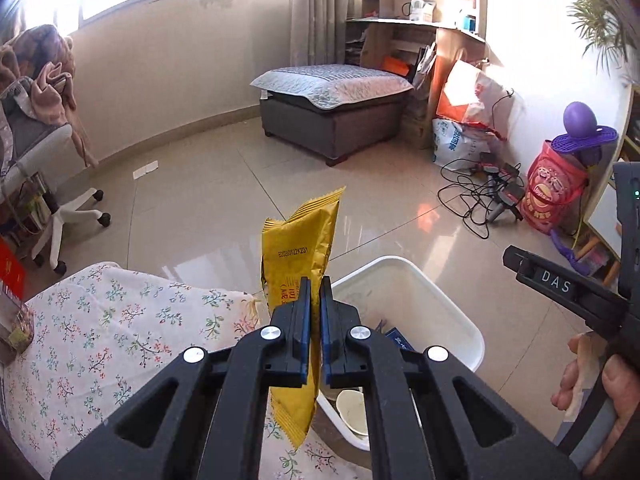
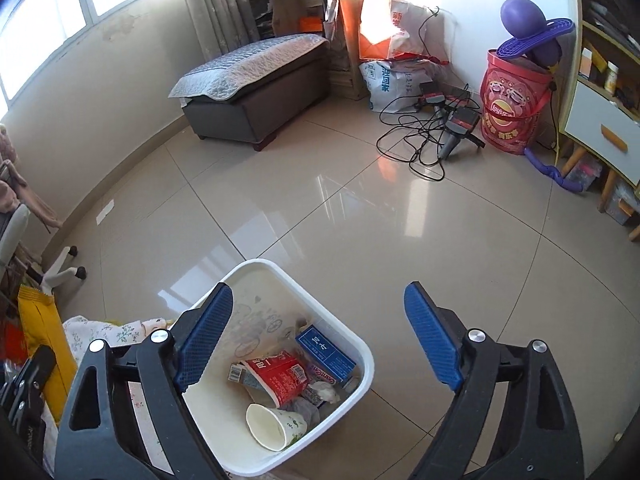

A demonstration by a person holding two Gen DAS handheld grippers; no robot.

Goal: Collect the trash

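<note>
My left gripper (image 1: 316,284) is shut on a yellow snack wrapper (image 1: 300,248), which stands upright between the blue pads above the edge of a floral cloth (image 1: 100,320). Just right of it sits a white trash bin (image 1: 420,284) on the floor. In the right wrist view my right gripper (image 2: 320,304) stands open over the same white trash bin (image 2: 362,354), nothing between its fingers. Inside the bin lie a paper cup (image 2: 272,426), a red-and-white cup (image 2: 280,376), a blue box (image 2: 324,354) and crumpled bits. The yellow wrapper (image 2: 40,328) shows at the left edge.
A grey ottoman (image 2: 256,92) stands by the far wall. Tangled cables and tools (image 2: 436,128), a red tub (image 2: 508,112) with a purple toy, shopping bags (image 2: 392,40) and a cabinet (image 2: 600,116) fill the far right. An office chair (image 1: 48,168) is at the left.
</note>
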